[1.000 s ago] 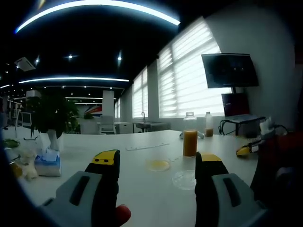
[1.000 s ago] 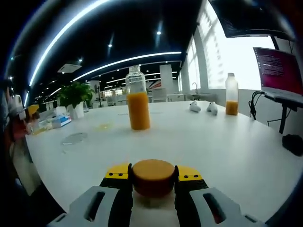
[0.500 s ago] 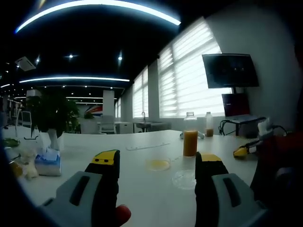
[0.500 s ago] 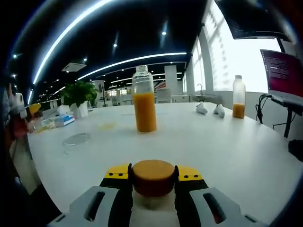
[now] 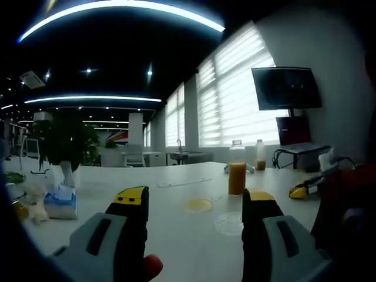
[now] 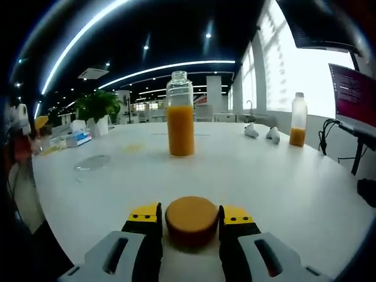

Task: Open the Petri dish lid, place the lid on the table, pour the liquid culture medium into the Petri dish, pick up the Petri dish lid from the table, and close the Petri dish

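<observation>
Left gripper view: left tongs (image 5: 195, 202) spread wide, nothing between the jaws, hovering above the near side of the white bench (image 5: 176, 235). Out toward mid-bench, the Petri dish (image 5: 196, 205) sits lidless w/ yellow medium already in it. Its clear lid (image 5: 228, 222) lies flat on the bench just beside it, nearer the tongs. Behind both stands the uncapped bottle (image 5: 237, 174), part-filled w/ orange liquid. A second, smaller bottle (image 5: 258, 154) sits near the far edge, and a tissue pack (image 5: 59, 202) rests by the near left corner. The right tongs' yellow tip (image 5: 301, 189) pokes in from the right.

Right gripper view: right tongs (image 6: 191, 216) closed on the orange cap (image 6: 191, 218), which looks to be the bottle's; cap wedged between both jaws, low over the near edge of the bench (image 6: 264, 176). Open bottle (image 6: 180, 114) stands upright mid-bench, well apart from the cap. Lid (image 6: 92, 163) and dish (image 6: 133, 148) lie off to the left.

Progress, as I read it: lid off, lid parked, pour looks done. Left to do: lid pick-up and closing the dish, plus prob. recapping the bottle.

Vs. 1 s ago: left view barely shifts, tongs just as wide. Right view has swung so the bottle sits nearer centre and looms bigger, so camera closing in on it; grip on the cap unchanged. Things on the bench haven't moved.
</observation>
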The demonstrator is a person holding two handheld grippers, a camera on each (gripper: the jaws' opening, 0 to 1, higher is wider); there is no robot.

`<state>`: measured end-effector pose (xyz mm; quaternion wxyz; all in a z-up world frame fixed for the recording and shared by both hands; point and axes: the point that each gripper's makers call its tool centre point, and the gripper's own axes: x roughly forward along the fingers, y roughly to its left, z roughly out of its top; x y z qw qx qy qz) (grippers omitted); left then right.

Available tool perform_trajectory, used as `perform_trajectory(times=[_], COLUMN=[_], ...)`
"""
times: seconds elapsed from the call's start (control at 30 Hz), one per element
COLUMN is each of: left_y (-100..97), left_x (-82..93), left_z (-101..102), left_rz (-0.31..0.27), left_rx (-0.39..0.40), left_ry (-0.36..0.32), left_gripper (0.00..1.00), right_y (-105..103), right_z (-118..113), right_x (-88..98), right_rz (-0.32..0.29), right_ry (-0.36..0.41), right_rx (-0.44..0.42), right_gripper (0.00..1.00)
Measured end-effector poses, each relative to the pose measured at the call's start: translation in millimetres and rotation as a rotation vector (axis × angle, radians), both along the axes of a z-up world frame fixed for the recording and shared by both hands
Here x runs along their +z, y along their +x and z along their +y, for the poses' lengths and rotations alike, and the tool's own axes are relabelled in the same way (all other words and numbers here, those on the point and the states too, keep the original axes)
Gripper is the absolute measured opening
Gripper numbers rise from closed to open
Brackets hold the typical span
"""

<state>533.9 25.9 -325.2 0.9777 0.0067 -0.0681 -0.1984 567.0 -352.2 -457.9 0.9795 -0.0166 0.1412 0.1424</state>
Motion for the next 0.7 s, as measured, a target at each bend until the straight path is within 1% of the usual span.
perform_trajectory(times=[0.13, 0.5, 0.7], left_y=[0.3, 1.3, 1.6], left_x=[-0.5, -2.6, -3.4], left_z=[2, 5, 9], left_rz=[0.001, 0.008, 0.009], left_rx=[0.004, 0.011, 0.022], left_ry=[-0.001, 0.008, 0.007], left_gripper=[0.56, 0.56, 0.56], right_y=[2, 12, 16], right_z=[-1, -3, -4], right_x=[7.5, 36.7, 56.1], right_rz=[-0.016, -0.082, -0.119], right_ry=[0.007, 0.035, 0.053], right_rx=[0.0, -0.01, -0.011], right_gripper=[0.35, 0.42, 0.44])
